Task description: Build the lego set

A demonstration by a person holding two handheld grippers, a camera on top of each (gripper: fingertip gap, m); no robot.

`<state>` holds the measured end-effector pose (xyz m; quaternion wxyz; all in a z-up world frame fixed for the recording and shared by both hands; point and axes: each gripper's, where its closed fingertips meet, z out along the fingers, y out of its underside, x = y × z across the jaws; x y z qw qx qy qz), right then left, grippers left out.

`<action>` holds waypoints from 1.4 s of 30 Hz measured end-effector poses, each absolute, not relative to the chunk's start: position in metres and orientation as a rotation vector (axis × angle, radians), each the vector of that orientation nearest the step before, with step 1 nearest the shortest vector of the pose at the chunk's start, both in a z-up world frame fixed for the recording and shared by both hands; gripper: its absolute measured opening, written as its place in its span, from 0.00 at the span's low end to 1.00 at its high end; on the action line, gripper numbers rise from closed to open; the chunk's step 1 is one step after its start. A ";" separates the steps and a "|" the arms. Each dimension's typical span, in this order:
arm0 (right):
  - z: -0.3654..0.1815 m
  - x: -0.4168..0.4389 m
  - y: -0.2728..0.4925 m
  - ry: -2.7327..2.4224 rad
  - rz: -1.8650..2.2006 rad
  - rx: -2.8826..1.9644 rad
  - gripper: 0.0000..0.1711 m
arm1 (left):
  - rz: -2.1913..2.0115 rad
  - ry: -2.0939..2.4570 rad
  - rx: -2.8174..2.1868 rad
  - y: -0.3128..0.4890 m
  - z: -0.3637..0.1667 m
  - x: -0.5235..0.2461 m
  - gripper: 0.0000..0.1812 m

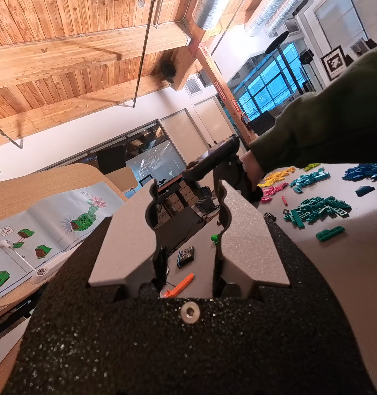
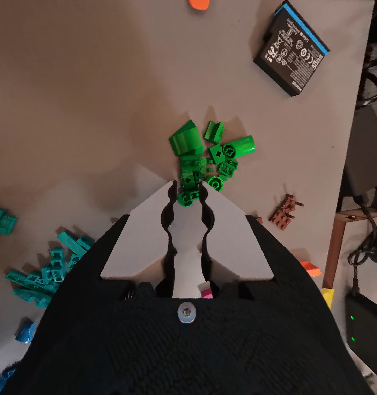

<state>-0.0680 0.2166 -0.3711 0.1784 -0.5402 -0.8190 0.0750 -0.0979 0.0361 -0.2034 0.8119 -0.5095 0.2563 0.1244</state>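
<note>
1. What my next move turns on: the green pile [image 2: 206, 162] lies straight ahead of my right gripper [image 2: 187, 184], spreading away from its tips and a little to their right. The nearest green pieces [image 2: 188, 197] sit in the gap between the two fingertips, on the table [image 2: 76, 85].

2. The pile has no single long axis; it is a loose cluster. The green cylinder [image 2: 244, 146] at its far right lies on its side, pointing up and right in the right wrist view. The big curved slope [image 2: 185, 139] is at the far left.

3. My right gripper is partly open, jaws apart with a narrow gap, and I judge it holds nothing. It points steeply down at the table, tips close above the nearest pieces or on them; I cannot tell which.

4. My left gripper [image 1: 187, 188] is open wider and empty. It is held up and angled out across the room, well away from the pile, so the right hand is plainly nearer.

5. In the left wrist view the right gripper's body is gripped by a hand [image 1: 252, 171] in a dark green sleeve [image 1: 322, 132], reaching down over the table.

6. The booklet [image 1: 44, 224] stands open to the left, showing green build steps. Teal pieces [image 2: 44, 273] lie apart on the left, brown plates [image 2: 284, 210] on the right, a black battery [image 2: 292, 49] beyond.
</note>
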 end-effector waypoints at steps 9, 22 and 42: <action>-0.367 -0.062 0.201 -2.392 0.223 -1.518 0.07 | 0.268 0.549 -1.083 0.035 -0.202 -0.097 0.29; -0.346 -0.046 0.029 -2.558 0.432 -1.066 0.06 | 0.265 0.540 -1.088 0.037 -0.203 -0.099 0.29; -0.370 -0.038 -0.001 -2.602 0.338 -1.095 0.07 | 0.268 0.550 -1.086 0.036 -0.203 -0.097 0.29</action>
